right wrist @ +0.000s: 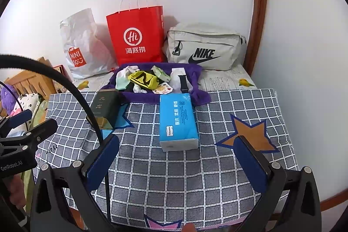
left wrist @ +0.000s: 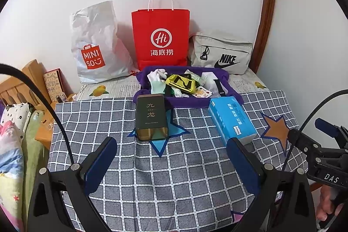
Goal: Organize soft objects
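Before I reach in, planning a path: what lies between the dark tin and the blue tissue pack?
Only bare checked cloth, clear in the left wrist view.

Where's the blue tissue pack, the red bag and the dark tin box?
blue tissue pack (right wrist: 177,119): right wrist view, top face.
red bag (left wrist: 160,36): left wrist view, front panel at the logo.
dark tin box (left wrist: 150,114): left wrist view, top face.

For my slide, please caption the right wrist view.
Open right tool above checked cloth, facing blue tissue pack.
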Demonstrator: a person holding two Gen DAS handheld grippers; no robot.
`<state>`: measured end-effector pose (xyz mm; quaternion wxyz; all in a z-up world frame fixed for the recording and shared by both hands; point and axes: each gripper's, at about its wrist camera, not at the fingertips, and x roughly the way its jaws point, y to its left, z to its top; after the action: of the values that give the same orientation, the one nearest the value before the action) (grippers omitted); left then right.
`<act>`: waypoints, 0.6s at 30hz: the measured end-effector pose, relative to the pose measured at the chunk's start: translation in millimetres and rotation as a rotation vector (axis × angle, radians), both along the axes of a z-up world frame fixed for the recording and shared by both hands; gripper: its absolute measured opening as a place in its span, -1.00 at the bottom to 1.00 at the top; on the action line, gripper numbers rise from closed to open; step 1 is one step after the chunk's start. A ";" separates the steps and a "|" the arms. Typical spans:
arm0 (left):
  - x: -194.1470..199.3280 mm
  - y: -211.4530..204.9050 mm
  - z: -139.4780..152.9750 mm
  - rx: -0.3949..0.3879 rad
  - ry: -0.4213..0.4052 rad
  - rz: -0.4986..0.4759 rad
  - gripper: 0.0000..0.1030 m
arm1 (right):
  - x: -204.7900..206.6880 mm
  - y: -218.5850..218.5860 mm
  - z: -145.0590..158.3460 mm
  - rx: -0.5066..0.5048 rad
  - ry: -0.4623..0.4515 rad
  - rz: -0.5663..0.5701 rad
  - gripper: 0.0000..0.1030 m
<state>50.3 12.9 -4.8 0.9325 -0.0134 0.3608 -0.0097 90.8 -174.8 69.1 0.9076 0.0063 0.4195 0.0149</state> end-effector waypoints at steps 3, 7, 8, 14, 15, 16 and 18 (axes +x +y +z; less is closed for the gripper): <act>-0.4 0.0 -0.6 -0.003 0.003 -0.001 0.97 | 0.0 -0.1 -0.3 0.000 -0.001 0.004 1.00; -0.2 0.7 -1.3 -0.001 0.005 -0.002 0.97 | -1.0 0.5 -0.2 0.000 -0.003 0.003 1.00; 0.1 1.9 -1.3 -0.001 0.004 -0.003 0.97 | -1.2 0.8 -0.2 0.000 -0.003 0.003 1.00; 0.5 3.6 -0.9 0.002 0.003 -0.002 0.97 | -0.9 2.4 0.6 -0.007 -0.004 0.002 1.00; 0.8 4.2 -1.1 0.004 0.004 -0.002 0.97 | -1.0 2.5 0.6 -0.007 -0.003 0.002 1.00; 1.0 5.0 -1.0 0.003 0.005 -0.001 0.97 | -0.7 2.4 0.6 -0.008 -0.002 0.001 1.00; 1.1 5.9 -0.9 0.002 0.005 -0.001 0.97 | -0.4 2.3 0.8 -0.006 -0.001 -0.002 1.00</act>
<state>51.4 18.8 -5.7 0.9316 -0.0125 0.3631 -0.0100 90.4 -172.5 69.9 0.9079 0.0040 0.4190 0.0126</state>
